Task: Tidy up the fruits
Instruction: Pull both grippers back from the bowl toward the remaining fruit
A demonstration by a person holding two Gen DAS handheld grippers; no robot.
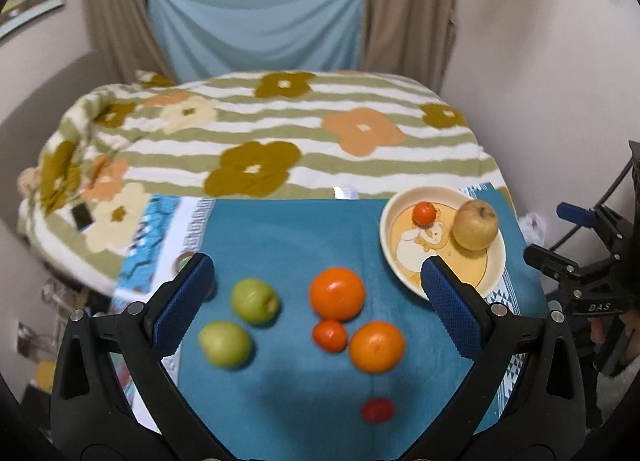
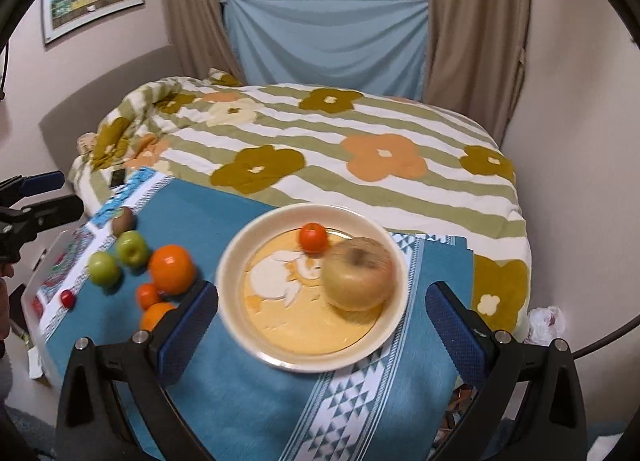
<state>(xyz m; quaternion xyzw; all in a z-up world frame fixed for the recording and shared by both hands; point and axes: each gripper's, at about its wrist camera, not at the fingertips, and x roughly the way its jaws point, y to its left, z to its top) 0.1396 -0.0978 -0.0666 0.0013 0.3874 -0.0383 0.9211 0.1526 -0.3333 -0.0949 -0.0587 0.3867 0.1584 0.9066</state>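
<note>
A cream plate (image 2: 240, 325) (image 1: 390, 249) on the blue cloth holds a yellow apple (image 2: 358, 275) (image 1: 475, 224) and a small tangerine (image 2: 314, 237) (image 1: 424, 213). Left of the plate lie two green apples (image 1: 255, 299) (image 1: 225, 343), two oranges (image 1: 337, 293) (image 1: 377, 346), a small tangerine (image 1: 329, 335), a small red fruit (image 1: 377, 410) and a kiwi (image 2: 123, 219). My left gripper (image 1: 316, 285) hovers open above the loose fruit. My right gripper (image 2: 322, 309) hangs open over the plate, holding nothing.
The blue cloth (image 1: 280, 237) covers a table in front of a bed with a flowered striped blanket (image 1: 280, 133). A phone (image 1: 82, 215) lies on the blanket at left. Walls stand close on both sides; curtains and a window are behind.
</note>
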